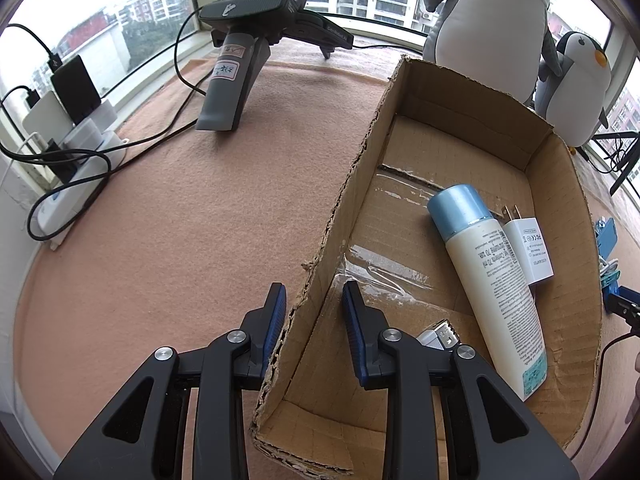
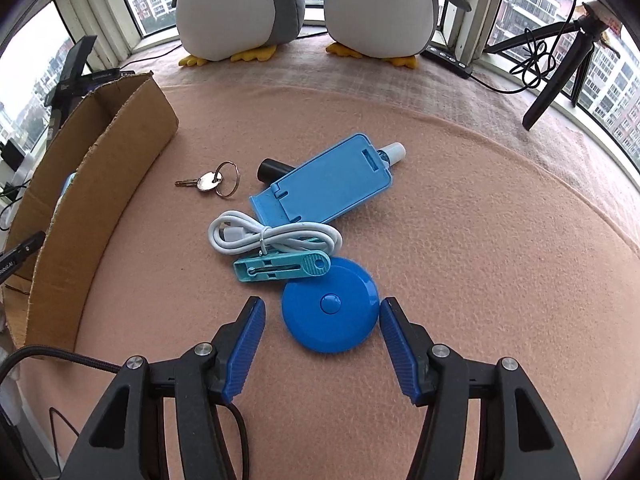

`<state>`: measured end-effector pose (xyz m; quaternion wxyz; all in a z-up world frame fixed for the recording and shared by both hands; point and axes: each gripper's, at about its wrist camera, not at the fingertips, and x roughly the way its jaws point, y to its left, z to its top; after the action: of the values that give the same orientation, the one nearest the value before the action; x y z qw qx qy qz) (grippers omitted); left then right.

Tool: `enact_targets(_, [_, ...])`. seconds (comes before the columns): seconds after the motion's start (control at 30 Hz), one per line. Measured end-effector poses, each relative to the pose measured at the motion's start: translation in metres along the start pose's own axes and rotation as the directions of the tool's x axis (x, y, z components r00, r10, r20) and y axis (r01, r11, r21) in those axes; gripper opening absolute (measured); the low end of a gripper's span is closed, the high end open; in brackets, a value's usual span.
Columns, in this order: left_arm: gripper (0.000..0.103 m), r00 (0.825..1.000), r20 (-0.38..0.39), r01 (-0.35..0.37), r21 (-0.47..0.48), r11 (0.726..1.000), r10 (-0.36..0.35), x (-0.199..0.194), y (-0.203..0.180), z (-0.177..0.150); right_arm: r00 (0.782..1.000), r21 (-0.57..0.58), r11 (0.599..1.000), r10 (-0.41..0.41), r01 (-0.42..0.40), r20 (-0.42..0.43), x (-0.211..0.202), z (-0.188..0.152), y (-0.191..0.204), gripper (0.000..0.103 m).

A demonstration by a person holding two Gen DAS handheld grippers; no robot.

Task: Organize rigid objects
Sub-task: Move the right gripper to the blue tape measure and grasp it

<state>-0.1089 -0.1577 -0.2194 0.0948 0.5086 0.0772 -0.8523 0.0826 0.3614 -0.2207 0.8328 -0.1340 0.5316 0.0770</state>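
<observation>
Left wrist view: your left gripper (image 1: 314, 300) is spread apart, with one finger on each side of the cardboard box (image 1: 560, 184) wall. It has not squeezed the wall; there is a gap on both sides. Inside the box lies a white bottle with a blue cap (image 1: 488, 276), tipped on its side. A white plug (image 1: 530, 248) lies just beside it, partly hidden under the bottle. A small silver thing (image 1: 438, 334) peeks out behind your gripper finger, and you cannot tell what it is.

In the right wrist view, your right gripper (image 2: 322, 316) is wide apart and holds nothing. The round blue disc (image 2: 330, 314) sits on the pink surface (image 2: 500, 260) between the fingers, not touching them. A light green clip (image 2: 280, 268) lies partly on the disc. A white cable (image 2: 272, 238) lies just behind the clip. The blue flat holder (image 2: 324, 186) covers most of a black tube (image 2: 270, 168) and a small bottle (image 2: 394, 152). Keys (image 2: 212, 182) lie near the box. Two toy penguins (image 2: 304, 8) are cut off at the top.
</observation>
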Motion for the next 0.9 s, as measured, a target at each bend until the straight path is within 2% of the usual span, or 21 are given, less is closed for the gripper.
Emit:
enact_targets(0.1, [0.027,1.0,0.0,0.0,0.0,1.0,0.0,0.0,0.0,0.0,1.0,0.007,1.0,0.001,-0.001,-0.014,0.005,0.001,-0.002,0.047])
enact_targets(0.67, [0.027,1.0,-0.001,-0.001,0.0,1.0,0.001,0.0,0.0,0.0,1.0,0.058,0.998,0.021,-0.021,0.001,-0.006,-0.016,-0.008,0.046])
enact_targets(0.9, [0.027,1.0,0.0,-0.001,0.0,1.0,0.001,0.0,0.0,0.0,0.999,0.06,0.998,0.025,-0.028,0.047,-0.027,-0.02,-0.002,0.046])
